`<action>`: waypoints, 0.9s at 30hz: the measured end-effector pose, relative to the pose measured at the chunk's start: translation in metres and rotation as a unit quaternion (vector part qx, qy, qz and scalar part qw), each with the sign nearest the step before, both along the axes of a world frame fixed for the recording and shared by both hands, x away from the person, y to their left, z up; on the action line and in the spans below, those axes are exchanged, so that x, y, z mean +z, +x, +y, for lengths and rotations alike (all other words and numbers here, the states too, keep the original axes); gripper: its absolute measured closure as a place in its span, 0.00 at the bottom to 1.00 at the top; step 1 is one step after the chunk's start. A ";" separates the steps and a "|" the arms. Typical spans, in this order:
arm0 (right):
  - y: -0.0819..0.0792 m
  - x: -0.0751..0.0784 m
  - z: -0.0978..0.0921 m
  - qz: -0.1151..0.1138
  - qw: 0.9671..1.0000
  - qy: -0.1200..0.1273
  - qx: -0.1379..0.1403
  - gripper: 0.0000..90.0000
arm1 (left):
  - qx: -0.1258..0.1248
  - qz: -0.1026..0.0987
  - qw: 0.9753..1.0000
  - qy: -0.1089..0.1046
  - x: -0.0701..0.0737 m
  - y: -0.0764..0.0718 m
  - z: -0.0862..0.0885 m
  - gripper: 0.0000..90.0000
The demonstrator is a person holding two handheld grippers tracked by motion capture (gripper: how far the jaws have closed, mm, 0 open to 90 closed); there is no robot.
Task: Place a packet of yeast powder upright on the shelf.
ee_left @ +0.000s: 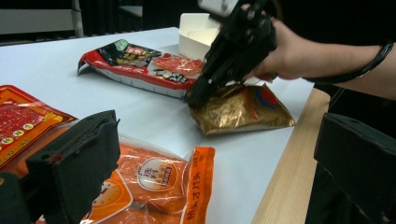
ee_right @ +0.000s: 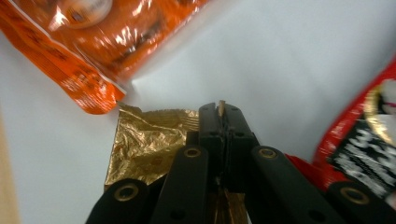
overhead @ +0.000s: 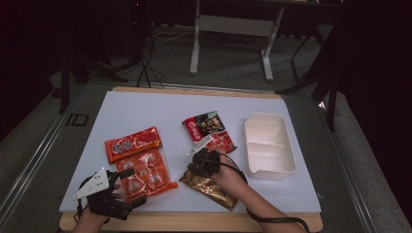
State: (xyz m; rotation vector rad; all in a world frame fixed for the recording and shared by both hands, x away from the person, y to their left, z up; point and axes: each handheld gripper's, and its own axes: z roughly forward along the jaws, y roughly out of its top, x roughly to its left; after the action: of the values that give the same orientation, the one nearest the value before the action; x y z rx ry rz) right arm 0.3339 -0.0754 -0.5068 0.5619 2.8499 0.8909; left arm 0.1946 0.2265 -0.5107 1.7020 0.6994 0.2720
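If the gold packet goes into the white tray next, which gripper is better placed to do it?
Right, probably. The right gripper is shut on the gold packet's edge and sits beside the white tray. The left gripper is open over the orange packet, far across the table.

Beyond the table
We see a white table frame (overhead: pixel 233 29) on grey floor (overhead: pixel 228 63), perhaps cables (overhead: pixel 145 63) nearby.
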 end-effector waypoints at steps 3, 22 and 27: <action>-0.002 0.009 -0.007 0.002 1.000 0.016 -0.005 0.99 | 0.000 -0.001 1.000 -0.001 0.000 0.000 0.000 0.00; -0.023 0.068 -0.059 0.007 0.991 0.131 -0.025 0.99 | 0.001 0.001 1.000 0.003 -0.001 0.001 -0.001 0.00; -0.027 0.083 -0.070 0.007 0.987 0.156 -0.030 0.99 | 0.003 0.002 1.000 0.003 -0.001 0.001 -0.002 0.00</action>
State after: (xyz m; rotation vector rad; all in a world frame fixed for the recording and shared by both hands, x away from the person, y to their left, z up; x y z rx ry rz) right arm 0.3072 -0.1458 -0.4236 0.6817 2.7047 1.3391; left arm 0.1955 0.2248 -0.5113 1.7069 0.7063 0.2753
